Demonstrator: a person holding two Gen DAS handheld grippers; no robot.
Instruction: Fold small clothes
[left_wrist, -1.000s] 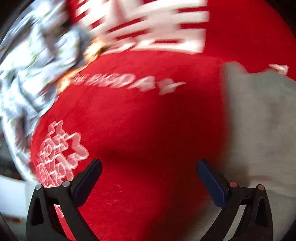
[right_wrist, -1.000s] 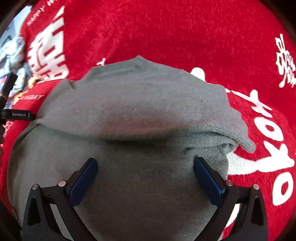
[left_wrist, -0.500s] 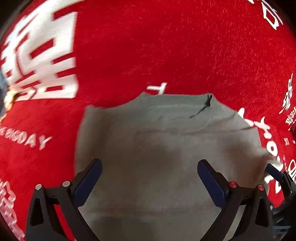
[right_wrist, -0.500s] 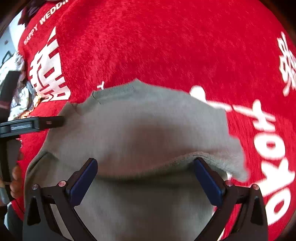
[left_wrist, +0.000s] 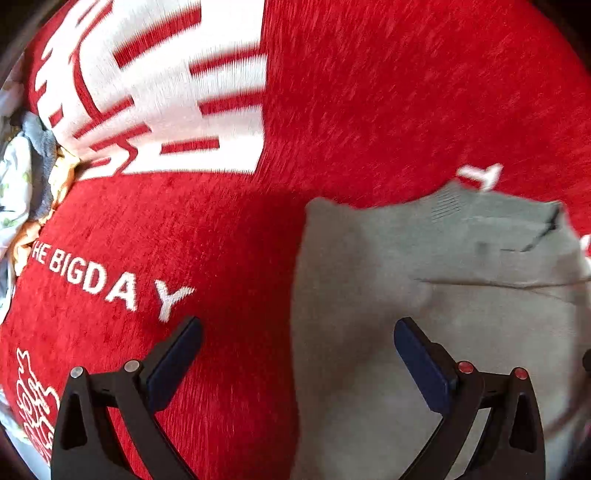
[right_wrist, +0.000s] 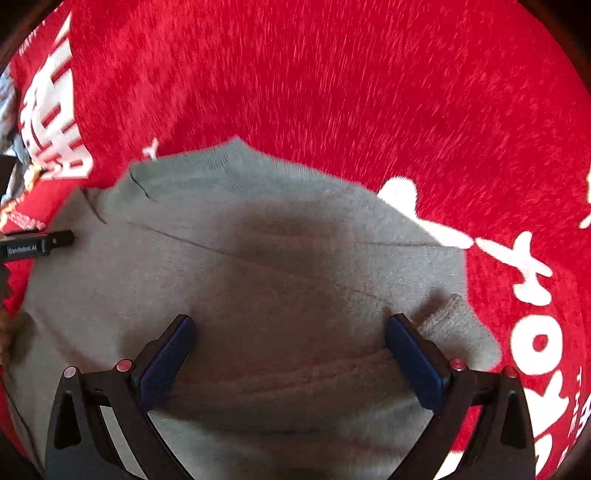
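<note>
- Red plush cloth (left_wrist: 369, 92) covers the whole work surface, printed with big white characters and the words "THE BIG DAY" in white.
- On that cloth lies a grey knitted garment (right_wrist: 258, 258), partly folded, one layer doubled over another, with a ribbed edge at its far side.
- From the left wrist camera the grey garment (left_wrist: 424, 295) fills the right half of the view, its left edge running straight down the red cloth.
- Left gripper (left_wrist: 295, 354) hangs above that left edge with its blue-padded tongs wide apart, one finger over red cloth, the other over grey knit; nothing is between them.
- Right gripper (right_wrist: 290, 354) is over the near part of the garment, tongs spread wide as well, holding nothing; a soft ridge of knit runs across below them.
- A folded grey flap pokes out at the garment's right side, just beside the right finger.
- At the cloth's far-left edge sits a heap of pale patterned fabric (left_wrist: 14, 177).
- The left gripper's black body (right_wrist: 37, 243) shows at the left of the right camera's view, at the garment's left edge.
</note>
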